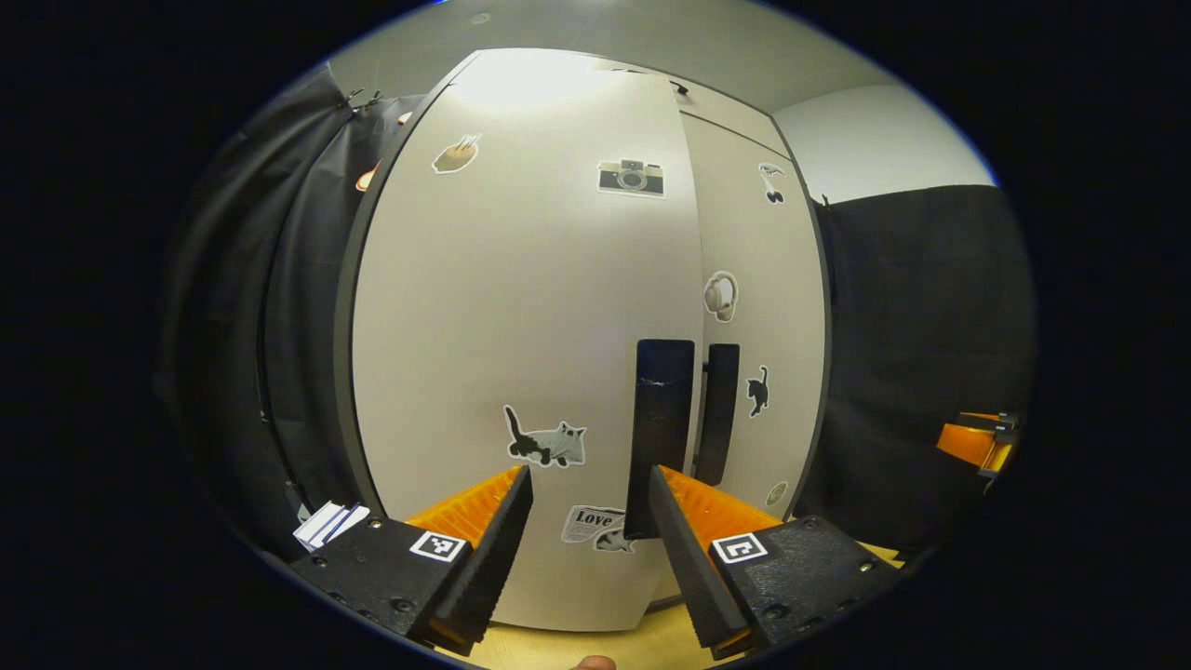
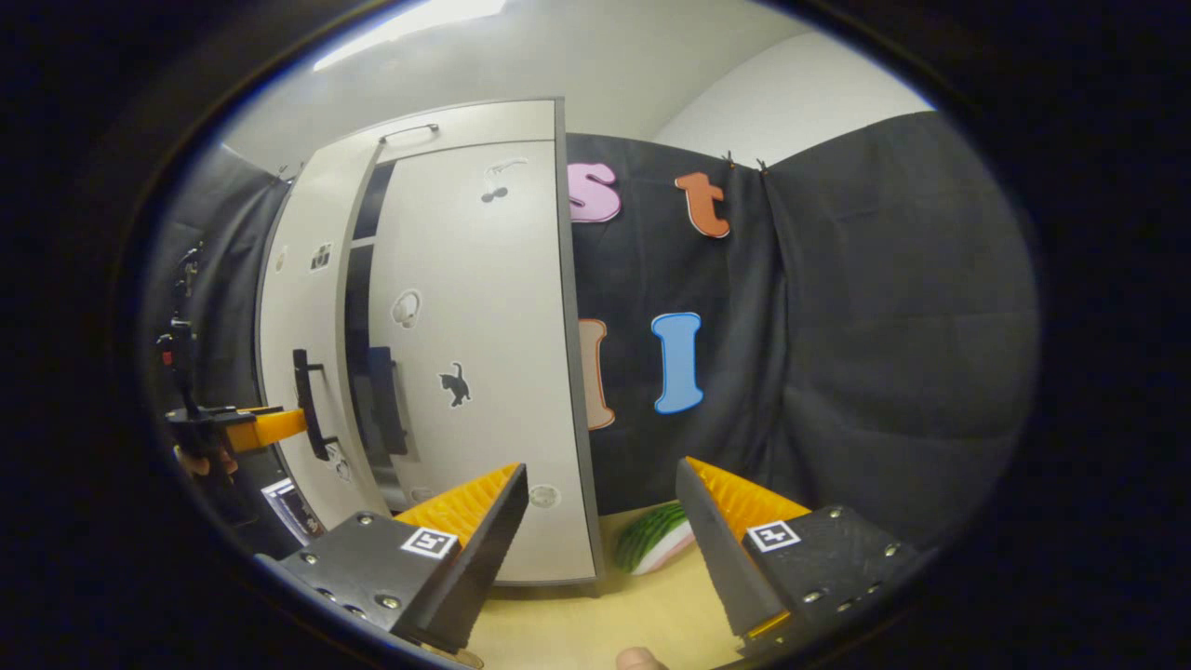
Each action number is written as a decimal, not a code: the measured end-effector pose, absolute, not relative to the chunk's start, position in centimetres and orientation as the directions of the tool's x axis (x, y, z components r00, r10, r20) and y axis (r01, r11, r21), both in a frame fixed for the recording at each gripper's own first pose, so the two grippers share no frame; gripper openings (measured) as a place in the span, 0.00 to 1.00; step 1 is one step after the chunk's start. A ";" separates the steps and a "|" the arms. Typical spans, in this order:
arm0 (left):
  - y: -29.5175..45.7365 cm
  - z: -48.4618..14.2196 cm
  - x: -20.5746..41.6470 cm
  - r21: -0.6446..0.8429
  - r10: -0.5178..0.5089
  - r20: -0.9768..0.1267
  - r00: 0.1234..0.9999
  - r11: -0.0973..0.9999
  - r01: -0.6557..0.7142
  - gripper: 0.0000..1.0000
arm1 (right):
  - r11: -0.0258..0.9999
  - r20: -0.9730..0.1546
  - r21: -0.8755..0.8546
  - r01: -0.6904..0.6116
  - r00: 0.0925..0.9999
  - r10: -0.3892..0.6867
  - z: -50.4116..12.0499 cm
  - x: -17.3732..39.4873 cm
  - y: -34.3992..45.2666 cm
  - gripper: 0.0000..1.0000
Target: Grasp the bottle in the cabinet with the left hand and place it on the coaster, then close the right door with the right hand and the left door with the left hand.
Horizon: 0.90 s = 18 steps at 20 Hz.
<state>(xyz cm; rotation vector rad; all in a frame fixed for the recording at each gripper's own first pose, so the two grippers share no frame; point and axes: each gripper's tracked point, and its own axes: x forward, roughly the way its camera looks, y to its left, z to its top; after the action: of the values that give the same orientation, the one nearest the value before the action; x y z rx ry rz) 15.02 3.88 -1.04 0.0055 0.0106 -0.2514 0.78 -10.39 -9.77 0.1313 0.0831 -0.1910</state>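
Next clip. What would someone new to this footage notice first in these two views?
Probably the tall pale cabinet covered in stickers, a cat sticker low on its left door, the two dark handles at the middle seam. In the right gripper view, the doors stand slightly apart, and a green-striped coaster lies on the wooden table by the cabinet's corner.

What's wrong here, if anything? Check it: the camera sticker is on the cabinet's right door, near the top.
Wrong door. The camera sticker is on the left door, near the top, as the left gripper view shows.
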 end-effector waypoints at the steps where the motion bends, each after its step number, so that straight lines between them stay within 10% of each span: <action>1: 3.6 -1.1 15.3 0.009 -0.249 -0.012 0.968 0.968 0.249 0.81 | 0.973 -0.092 0.123 0.195 0.978 -0.185 -9.7 0.8 -10.5 0.97; 18: 2.7 -1.3 18.9 0.037 -0.221 -0.024 0.975 0.974 0.222 0.83 | 0.971 -0.081 0.123 0.206 0.977 -0.197 -9.7 -0.5 -11.0 0.97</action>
<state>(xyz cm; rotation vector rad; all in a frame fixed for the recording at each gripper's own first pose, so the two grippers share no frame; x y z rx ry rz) 18.86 2.65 -1.25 0.0393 0.0195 -0.2230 -0.50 -11.05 -9.71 0.1315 0.0685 -0.2037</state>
